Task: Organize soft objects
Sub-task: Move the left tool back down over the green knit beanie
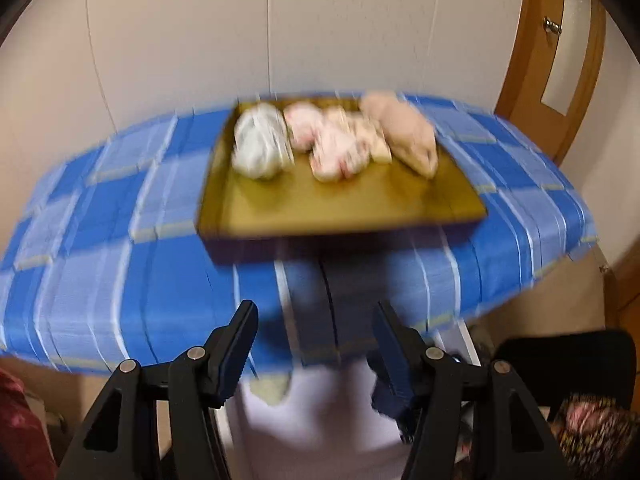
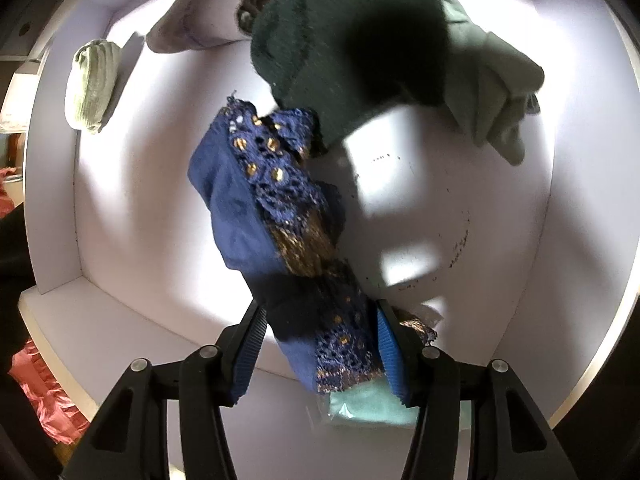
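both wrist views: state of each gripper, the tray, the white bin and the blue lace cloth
left gripper: open, empty
right gripper: shut on blue lace cloth
tray: holds rolled bundles along its far side
white bin: holds several cloths

Tray [image 1: 340, 208] front bare; soft bundles [image 1: 332, 140] crowd back.

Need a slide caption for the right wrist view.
Right gripper holds navy lace garment over white bin of rolled socks.
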`<state>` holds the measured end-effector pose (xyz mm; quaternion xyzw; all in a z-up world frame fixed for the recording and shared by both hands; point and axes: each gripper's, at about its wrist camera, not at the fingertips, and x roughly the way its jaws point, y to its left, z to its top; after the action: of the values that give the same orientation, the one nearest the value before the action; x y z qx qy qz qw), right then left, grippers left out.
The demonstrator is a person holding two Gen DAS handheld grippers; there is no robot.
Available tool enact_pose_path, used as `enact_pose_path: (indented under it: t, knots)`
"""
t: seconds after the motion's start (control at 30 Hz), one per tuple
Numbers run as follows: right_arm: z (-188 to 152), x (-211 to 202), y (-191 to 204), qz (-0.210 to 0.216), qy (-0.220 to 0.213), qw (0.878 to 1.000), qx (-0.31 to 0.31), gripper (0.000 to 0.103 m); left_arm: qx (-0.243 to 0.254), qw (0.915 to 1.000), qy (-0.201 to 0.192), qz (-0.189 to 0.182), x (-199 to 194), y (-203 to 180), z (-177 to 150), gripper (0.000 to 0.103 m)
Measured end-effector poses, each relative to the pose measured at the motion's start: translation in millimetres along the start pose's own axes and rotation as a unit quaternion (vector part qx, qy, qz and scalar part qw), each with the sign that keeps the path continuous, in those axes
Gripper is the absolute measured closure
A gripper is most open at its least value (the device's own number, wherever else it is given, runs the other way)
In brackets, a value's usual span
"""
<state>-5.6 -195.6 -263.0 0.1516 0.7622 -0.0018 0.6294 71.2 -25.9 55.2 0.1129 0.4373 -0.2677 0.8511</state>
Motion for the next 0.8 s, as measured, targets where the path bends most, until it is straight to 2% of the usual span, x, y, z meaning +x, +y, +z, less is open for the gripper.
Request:
enact_pose_path:
  t: [0.17, 0.33, 0.47, 0.6, 0.8]
  knots:
    - [-15, 4, -4, -0.007, -0.002, 1.0, -0.004, 0.048, -0.055, 0.996, 0.069, -0.012, 44, 7, -55, 0.043]
    - [-29, 16, -3, -0.007, -0.001, 1.0, 0.004, 0.048, -0.109, 0.9823, 0.152, 0.0, 101, 20, -105, 0.043]
    - [-30, 25, -5, -0.008, 0.0, 1.0, 0.003, 0.048, -0.133, 0.9719, 0.193, 0.022, 131, 31, -123, 0.043]
    - [-26, 37, -6, -0.009, 0.0, 1.0, 0.001, 0.046, -0.14, 0.9658, 0.214, 0.041, 161, 37, -132, 0.041]
    - [-24, 38, -6, -0.004, 0.0, 1.0, 0.007, 0.046, -0.115, 0.9597, 0.246, 0.071, 203, 40, -139, 0.036]
